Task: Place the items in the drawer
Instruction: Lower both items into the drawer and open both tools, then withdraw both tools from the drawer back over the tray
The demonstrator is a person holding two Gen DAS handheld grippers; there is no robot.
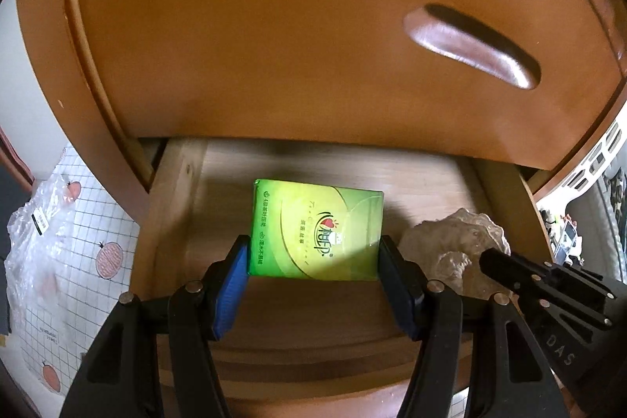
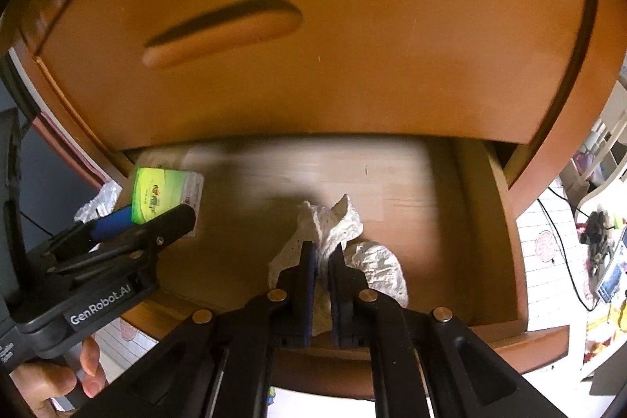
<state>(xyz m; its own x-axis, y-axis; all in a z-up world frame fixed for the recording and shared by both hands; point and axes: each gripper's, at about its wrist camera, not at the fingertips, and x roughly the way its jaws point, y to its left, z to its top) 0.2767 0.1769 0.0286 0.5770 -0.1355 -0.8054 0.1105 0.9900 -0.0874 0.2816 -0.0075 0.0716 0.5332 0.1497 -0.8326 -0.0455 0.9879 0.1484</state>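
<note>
A green tissue pack hangs over the open wooden drawer, clamped between the blue pads of my left gripper. The right wrist view shows the same green pack at the left, held by the left gripper. My right gripper is shut on a crumpled white paper towel over the drawer floor. In the left wrist view the towel sits to the right of the pack, with the right gripper's fingers on it.
An upper drawer front with a carved handle overhangs the open drawer. A crinkled clear plastic bag lies on the tiled floor at left. Cluttered shelves and cables stand at right. A hand holds the left gripper's grip.
</note>
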